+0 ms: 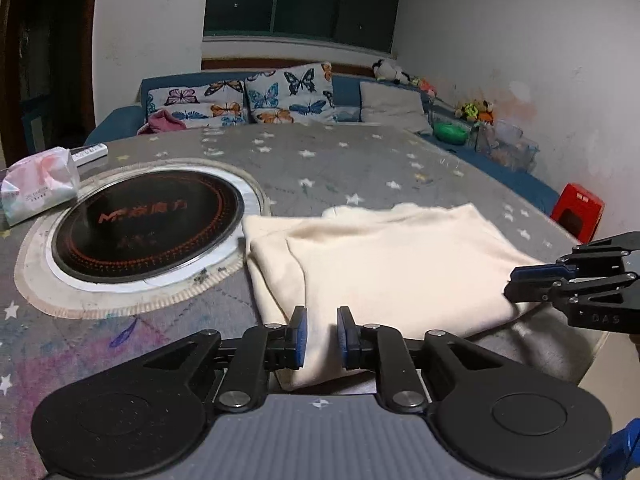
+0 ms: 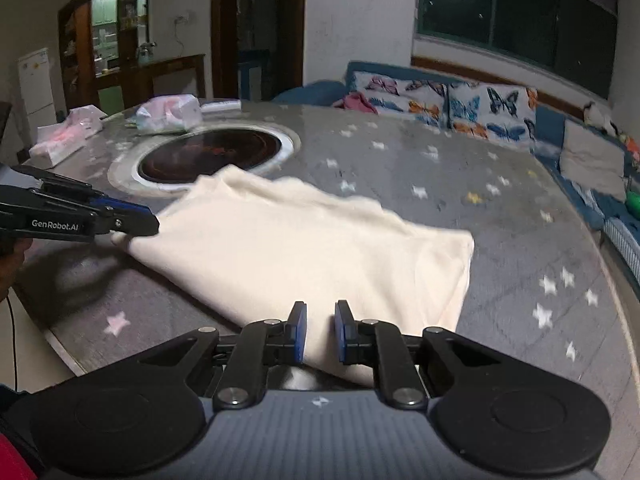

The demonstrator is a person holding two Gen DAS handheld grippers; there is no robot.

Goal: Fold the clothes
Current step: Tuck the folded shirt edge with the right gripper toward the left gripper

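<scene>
A cream garment (image 1: 384, 264) lies partly folded on the grey star-patterned tablecloth (image 1: 320, 164); it also shows in the right wrist view (image 2: 312, 248). My left gripper (image 1: 322, 334) is shut on the garment's near edge. It shows at the left of the right wrist view (image 2: 140, 222), pinching a corner. My right gripper (image 2: 320, 330) is shut on the garment's near edge. It shows at the right of the left wrist view (image 1: 516, 284), clamping the right corner.
A round black induction hob (image 1: 148, 224) is set in the table left of the garment. A tissue pack (image 1: 38, 186) lies at the far left. A blue sofa with butterfly cushions (image 1: 288, 94) stands behind. A red box (image 1: 578, 212) sits off the right edge.
</scene>
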